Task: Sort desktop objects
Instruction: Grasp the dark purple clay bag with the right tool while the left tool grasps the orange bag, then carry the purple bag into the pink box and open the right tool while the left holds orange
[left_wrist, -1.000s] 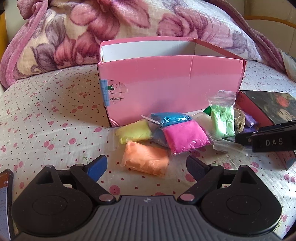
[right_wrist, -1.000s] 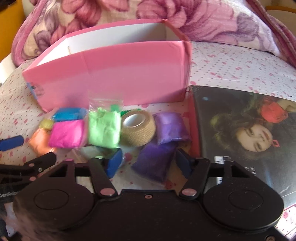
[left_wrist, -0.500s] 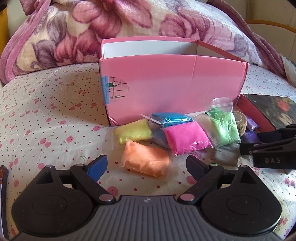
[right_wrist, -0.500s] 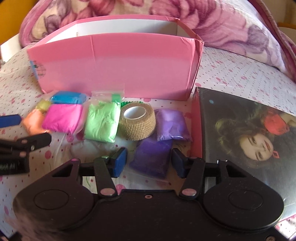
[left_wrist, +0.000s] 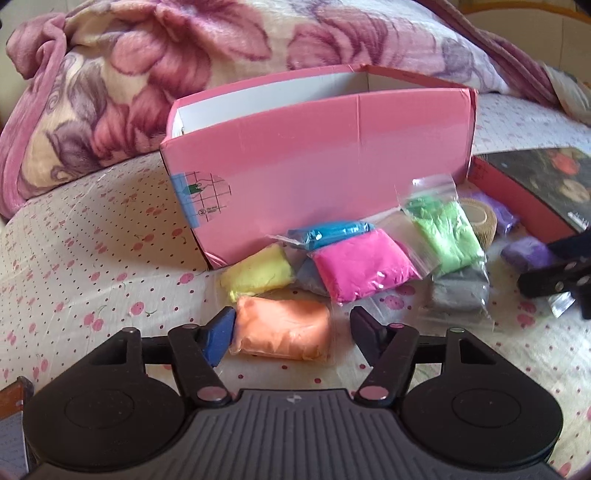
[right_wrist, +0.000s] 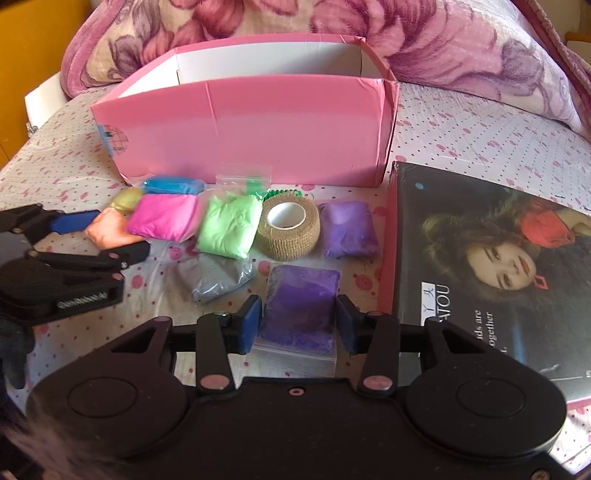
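Note:
Small clay bags lie in front of an open pink box (left_wrist: 317, 162) (right_wrist: 258, 133). My left gripper (left_wrist: 291, 332) is open around the orange bag (left_wrist: 282, 328), its left pad touching the bag. My right gripper (right_wrist: 299, 325) is open with its fingers on either side of a dark purple bag (right_wrist: 301, 306). Behind are yellow (left_wrist: 258, 273), blue (left_wrist: 328, 230), magenta (left_wrist: 364, 266), green (right_wrist: 229, 229), grey (right_wrist: 214, 277) and light purple (right_wrist: 347, 229) bags. A tan tape roll (right_wrist: 288, 229) stands between the green and light purple bags.
The box lid (right_wrist: 491, 266), printed with a woman's face, lies to the right of the bags. A floral blanket (left_wrist: 184, 66) is piled behind the box. Everything rests on a cherry-print sheet (left_wrist: 92, 240).
Both grippers moved forward and down. The left now straddles the orange bag and the right straddles the dark purple bag. The green bag was laid down beside the tape roll.

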